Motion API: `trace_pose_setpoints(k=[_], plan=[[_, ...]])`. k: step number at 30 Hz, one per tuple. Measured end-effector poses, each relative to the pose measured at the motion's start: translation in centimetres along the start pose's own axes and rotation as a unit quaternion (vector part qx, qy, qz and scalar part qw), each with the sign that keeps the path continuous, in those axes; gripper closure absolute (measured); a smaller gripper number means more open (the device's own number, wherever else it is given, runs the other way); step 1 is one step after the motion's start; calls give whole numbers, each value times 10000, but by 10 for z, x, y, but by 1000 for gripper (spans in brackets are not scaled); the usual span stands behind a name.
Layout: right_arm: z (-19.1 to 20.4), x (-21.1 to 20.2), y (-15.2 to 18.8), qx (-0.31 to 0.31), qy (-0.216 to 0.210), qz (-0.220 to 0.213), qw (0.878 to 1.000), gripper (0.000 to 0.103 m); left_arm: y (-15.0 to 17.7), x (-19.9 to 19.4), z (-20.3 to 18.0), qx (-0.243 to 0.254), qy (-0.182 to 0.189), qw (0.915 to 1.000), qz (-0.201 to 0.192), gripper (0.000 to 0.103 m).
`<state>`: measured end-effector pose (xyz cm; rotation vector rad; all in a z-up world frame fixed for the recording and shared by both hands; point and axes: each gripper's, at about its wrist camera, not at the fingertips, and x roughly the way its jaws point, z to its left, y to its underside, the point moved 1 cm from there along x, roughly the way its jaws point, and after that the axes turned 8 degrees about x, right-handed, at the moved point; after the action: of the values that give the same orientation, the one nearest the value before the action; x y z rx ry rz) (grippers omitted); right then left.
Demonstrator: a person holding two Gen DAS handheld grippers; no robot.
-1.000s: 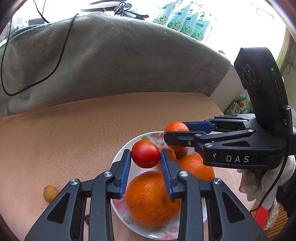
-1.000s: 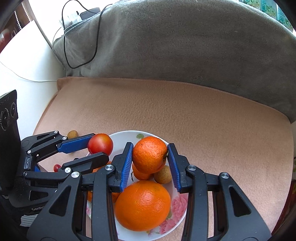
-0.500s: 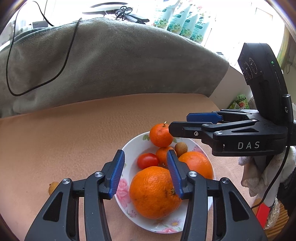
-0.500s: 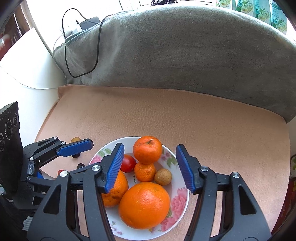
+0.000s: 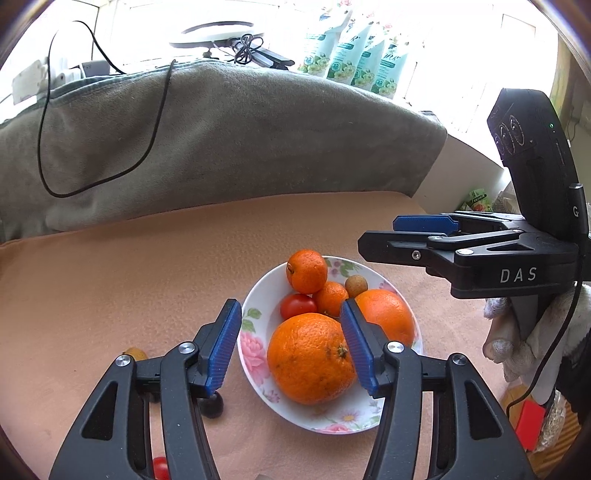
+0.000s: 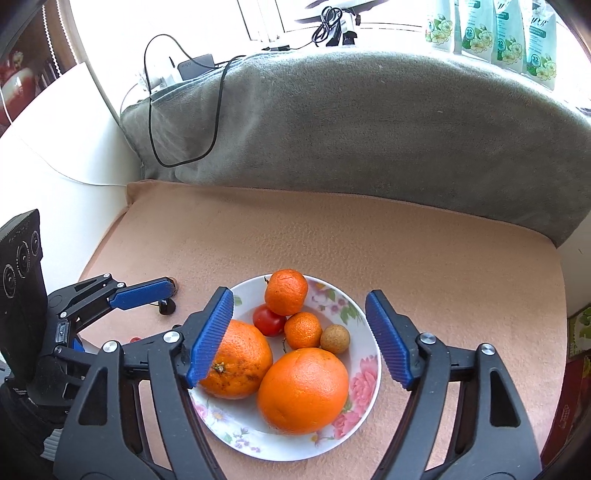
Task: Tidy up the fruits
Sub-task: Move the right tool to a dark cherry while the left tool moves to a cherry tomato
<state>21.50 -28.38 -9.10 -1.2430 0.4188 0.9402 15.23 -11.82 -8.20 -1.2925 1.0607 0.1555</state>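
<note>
**A bright sill behind a blanketed work surface**

In front of me a peach fleece cloth [image 6: 332, 229] covers the work surface across the middle of both frames. Behind it, a grey plush blanket [image 5: 229, 133] is heaped in a long hump across the upper half, with a black cable [image 5: 147, 122] looping down its left part. Above it, at the top of the frame, strong daylight pours through the window [image 5: 461, 48] and washes out the sill. There I see a row of pale green pouches [image 5: 354, 55] at upper right, a white ring-shaped lamp [image 5: 210, 35] and tangled cords. A white surface [image 6: 62, 147] fills the left of my right view.
</note>
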Motion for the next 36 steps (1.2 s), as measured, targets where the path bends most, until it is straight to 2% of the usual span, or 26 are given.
trace_pose_setpoints(k=[13,17,25,31,36], plan=[[40,-32,26,-215,-164,-277,9992,25,17,-42,30,-109,-212,9996,-170,48],[54,-34,36,-310,-248,-249,9989,25,25,-52,47,-196,-299,9991,-219,48],[93,-27,55,-911,-267,-257,9952,25,41,-74,89,-450,-519,9970,-365,48],[111,-13,55,-1079,-352,-106,9935,25,66,-86,114,-722,-639,9947,-355,48],[120,7,48,-1098,-453,202,9927,25,94,-89,118,-808,-686,9941,-240,48]])
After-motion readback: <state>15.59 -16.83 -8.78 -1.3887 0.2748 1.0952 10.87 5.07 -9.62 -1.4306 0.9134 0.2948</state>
